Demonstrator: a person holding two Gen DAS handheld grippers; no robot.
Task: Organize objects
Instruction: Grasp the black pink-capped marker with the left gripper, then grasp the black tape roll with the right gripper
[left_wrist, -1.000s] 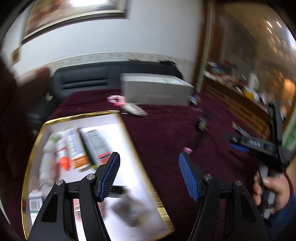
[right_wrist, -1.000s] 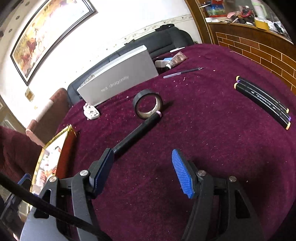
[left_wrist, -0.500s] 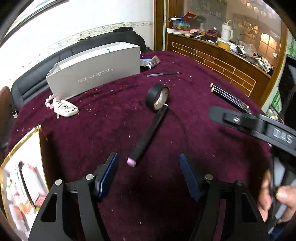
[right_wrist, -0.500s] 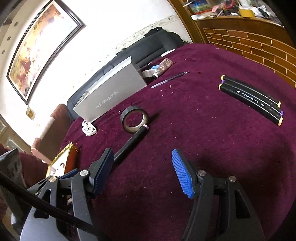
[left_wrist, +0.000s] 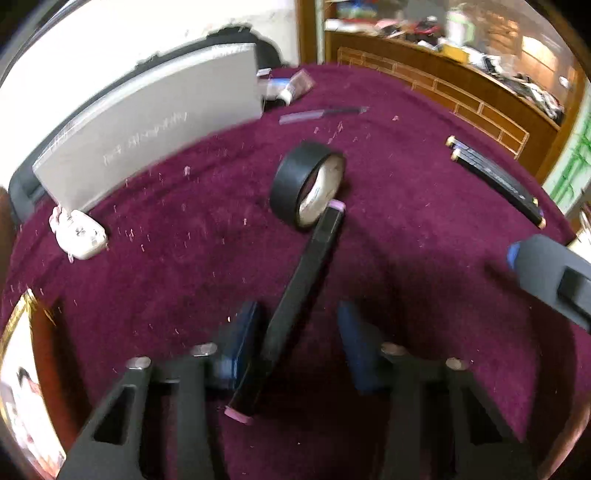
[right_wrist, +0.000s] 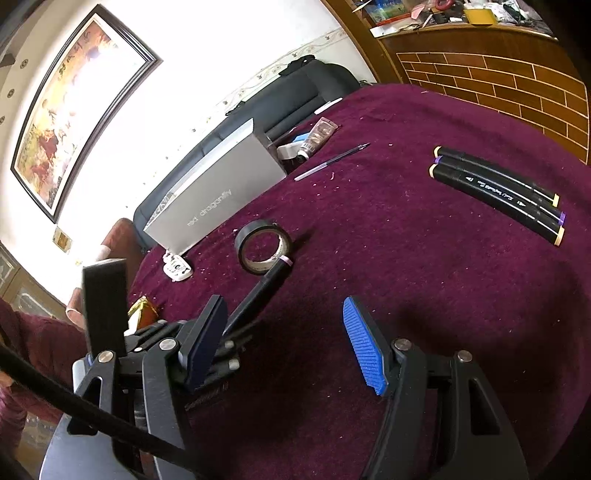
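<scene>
A black marker with pink ends (left_wrist: 303, 291) lies on the maroon cloth, its far end against a black tape roll (left_wrist: 306, 182). My left gripper (left_wrist: 295, 339) is open and low over the cloth, its fingers either side of the marker's near half, the left pad (left_wrist: 242, 339) close to it. The marker (right_wrist: 258, 291) and tape roll (right_wrist: 263, 246) also show in the right wrist view. My right gripper (right_wrist: 291, 343) is open and empty, above the cloth to the right of the left gripper. Three black markers (right_wrist: 498, 192) lie at the right.
A grey box (left_wrist: 147, 129) stands at the back, a white key fob (left_wrist: 79, 234) by its left end. A pen (left_wrist: 321, 112) and a tube (left_wrist: 295, 88) lie behind the tape roll. A gold-rimmed tray (left_wrist: 22, 354) with items sits at the left.
My left gripper swung right from the tray and came down over the black marker, which now lies between its fingers. My right gripper rose slightly and stayed open.
</scene>
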